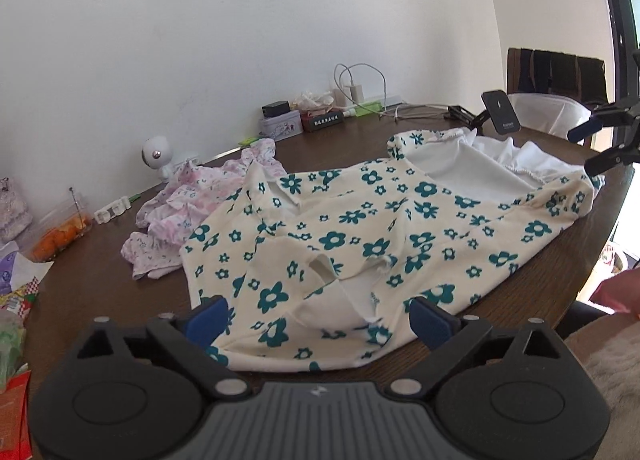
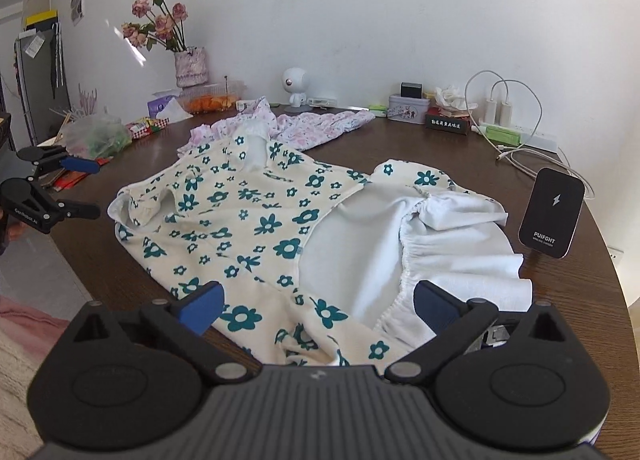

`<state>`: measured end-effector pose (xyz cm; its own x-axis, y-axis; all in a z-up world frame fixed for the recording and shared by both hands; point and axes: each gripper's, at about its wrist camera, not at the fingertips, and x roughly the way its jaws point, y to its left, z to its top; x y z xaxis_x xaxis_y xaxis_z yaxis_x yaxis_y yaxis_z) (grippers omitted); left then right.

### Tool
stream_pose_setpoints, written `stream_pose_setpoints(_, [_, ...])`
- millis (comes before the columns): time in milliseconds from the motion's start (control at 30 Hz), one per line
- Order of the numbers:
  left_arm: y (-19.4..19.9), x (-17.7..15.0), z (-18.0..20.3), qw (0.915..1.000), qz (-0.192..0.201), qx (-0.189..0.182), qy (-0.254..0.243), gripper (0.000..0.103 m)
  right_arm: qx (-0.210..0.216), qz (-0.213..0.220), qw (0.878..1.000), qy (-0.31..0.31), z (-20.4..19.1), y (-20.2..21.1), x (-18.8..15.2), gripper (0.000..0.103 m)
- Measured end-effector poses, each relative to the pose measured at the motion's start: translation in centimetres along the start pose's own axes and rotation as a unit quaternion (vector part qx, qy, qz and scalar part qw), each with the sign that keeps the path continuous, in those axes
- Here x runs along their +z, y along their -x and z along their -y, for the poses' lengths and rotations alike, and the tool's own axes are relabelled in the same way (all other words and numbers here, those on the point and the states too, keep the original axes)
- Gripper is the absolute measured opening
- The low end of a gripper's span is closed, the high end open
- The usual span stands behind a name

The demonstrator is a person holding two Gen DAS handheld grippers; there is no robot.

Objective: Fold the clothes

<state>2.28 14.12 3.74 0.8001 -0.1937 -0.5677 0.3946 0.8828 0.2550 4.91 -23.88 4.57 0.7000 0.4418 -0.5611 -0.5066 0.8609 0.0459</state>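
A cream garment with teal flowers [image 1: 360,219] lies spread on the dark wooden table [image 1: 80,280], its white inner side turned up at the far right end. My left gripper [image 1: 320,320] hovers over its near edge, jaws wide apart, with cloth below them but not pinched. In the right wrist view the same garment [image 2: 240,211] shows its white elastic-edged lining at the right. My right gripper [image 2: 318,306] stands open above that end and grips nothing. The left gripper [image 2: 78,187] shows at the table's left rim, and the right gripper [image 1: 600,143] at the far right.
A crumpled pink floral garment [image 1: 192,211] lies behind the cream one. A black charger stand [image 2: 554,211] stands at the right, with cables [image 2: 520,151], a tin box [image 2: 408,109] and a small white figure [image 2: 296,85] along the wall. A flower vase [image 2: 190,67], a fruit tub and bags crowd the left.
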Motion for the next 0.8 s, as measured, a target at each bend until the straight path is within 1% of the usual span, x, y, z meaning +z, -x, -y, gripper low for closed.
stream_pose_setpoints(133, [-0.6, -0.8, 1.2, 0.9975, -0.028, 0.001, -0.064, 0.097, -0.008, -0.019, 0.999, 0.045, -1.4, -0.1, -0.6, 0.103])
stream_pose_setpoints(267, [-1.4, -1.1, 2.4, 0.9899, -0.047, 0.001, -0.134, 0.095, -0.02, -0.049, 0.991, 0.122, -3.2, 0.0, -1.5, 0.101])
stream_pose_setpoints(300, [-1.6, -1.2, 2.6, 0.9876, -0.051, 0.001, -0.148, 0.093, -0.021, -0.06, 0.989, 0.137, -3.5, -0.1, -1.7, 0.098])
stream_pose_setpoints(367, [-2.0, -1.1, 2.5, 0.985, -0.058, 0.001, -0.163, 0.088, -0.024, -0.084, 0.982, 0.165, -3.9, -0.2, -2.1, 0.083])
stream_pose_setpoints(433, [-2.3, -1.1, 2.4, 0.9822, -0.063, 0.001, -0.177, 0.083, -0.029, -0.103, 0.977, 0.186, -4.0, -0.3, -2.5, 0.078])
stream_pose_setpoints(467, [-2.4, -1.1, 2.4, 0.9797, -0.066, 0.001, -0.189, 0.081, -0.033, -0.111, 0.974, 0.196, -4.0, -0.4, -2.6, 0.077])
stream_pose_setpoints(533, [-2.8, -1.1, 2.5, 0.9733, -0.075, -0.001, -0.217, 0.075, -0.043, -0.129, 0.965, 0.222, -4.0, -0.5, -2.9, 0.074])
stream_pose_setpoints(600, [-3.1, -1.1, 2.7, 0.9667, -0.08, -0.007, -0.243, 0.067, -0.053, -0.147, 0.955, 0.251, -4.1, -0.7, -3.1, 0.067])
stream_pose_setpoints(633, [-3.2, -1.0, 2.8, 0.9637, -0.08, -0.011, -0.255, 0.065, -0.056, -0.154, 0.951, 0.263, -4.1, -0.8, -3.1, 0.064])
stream_pose_setpoints(667, [-3.3, -0.9, 2.9, 0.9606, -0.08, -0.015, -0.266, 0.064, -0.06, -0.159, 0.946, 0.277, -4.2, -0.9, -3.2, 0.063])
stream_pose_setpoints(733, [-3.5, -0.7, 3.1, 0.9563, -0.08, -0.025, -0.28, 0.063, -0.065, -0.166, 0.94, 0.292, -4.2, -1.3, -3.2, 0.062])
stream_pose_setpoints(800, [-3.9, -0.4, 3.0, 0.9535, -0.081, -0.038, -0.288, 0.06, -0.063, -0.174, 0.936, 0.299, -4.0, -1.9, -3.1, 0.055])
